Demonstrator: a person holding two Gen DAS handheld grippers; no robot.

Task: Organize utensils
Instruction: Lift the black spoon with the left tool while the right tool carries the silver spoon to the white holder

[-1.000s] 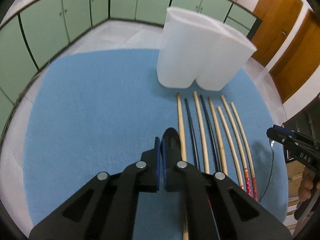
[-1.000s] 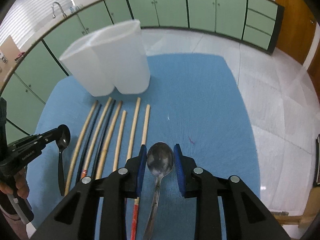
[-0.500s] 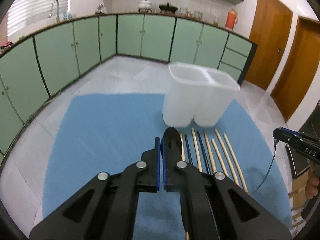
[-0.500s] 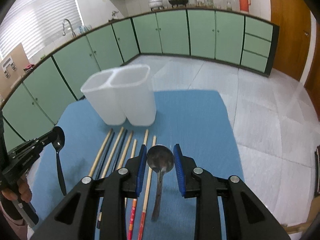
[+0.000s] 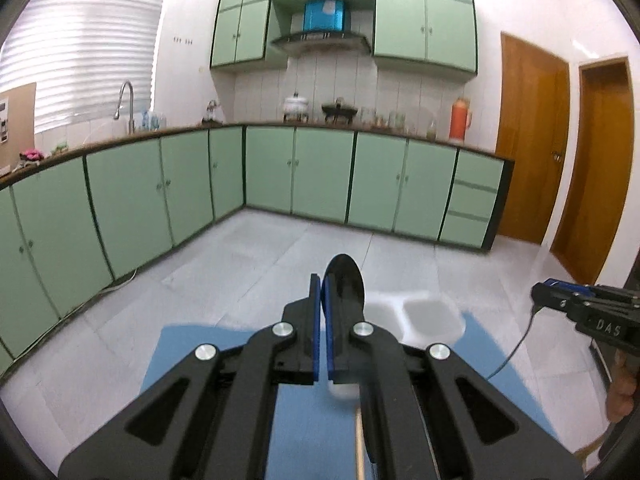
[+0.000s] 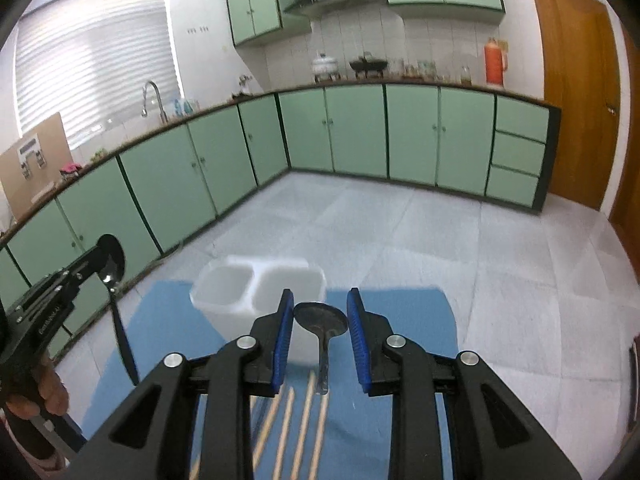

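A: In your left wrist view, what differs from a second ago?

B: Your left gripper (image 5: pixel 323 320) has tipped up. A second ago the blue mat (image 5: pixel 192 348) filled the picture; now the green cabinets (image 5: pixel 320 176) and floor do, and the white two-compartment holder (image 5: pixel 416 314) sits low, just past the fingertips. The jaws are fully closed on the dark spoon (image 5: pixel 345 286), bowl sticking up above the pads. Your right gripper (image 5: pixel 538 294) shows at the right edge.

A: Counts there?

B: One spoon, one holder with two compartments, and a single wooden chopstick (image 5: pixel 359 440) showing below the gripper.

A: And the right wrist view?

B: The same lift: the mat (image 6: pixel 404 320) has dropped to the bottom and the kitchen has come into view. Your right gripper (image 6: pixel 320 330) is partly open, its blue pads against the rim of the metal spoon (image 6: pixel 320 316), handle hanging down. The holder (image 6: pixel 248 290) stands just beyond the fingertips. Your left gripper (image 6: pixel 105 258) is at left with the black spoon (image 6: pixel 116 300) dangling.

A: Counts?

B: Two spoons, one holder, at least four wooden chopsticks (image 6: pixel 306 420) on the mat.
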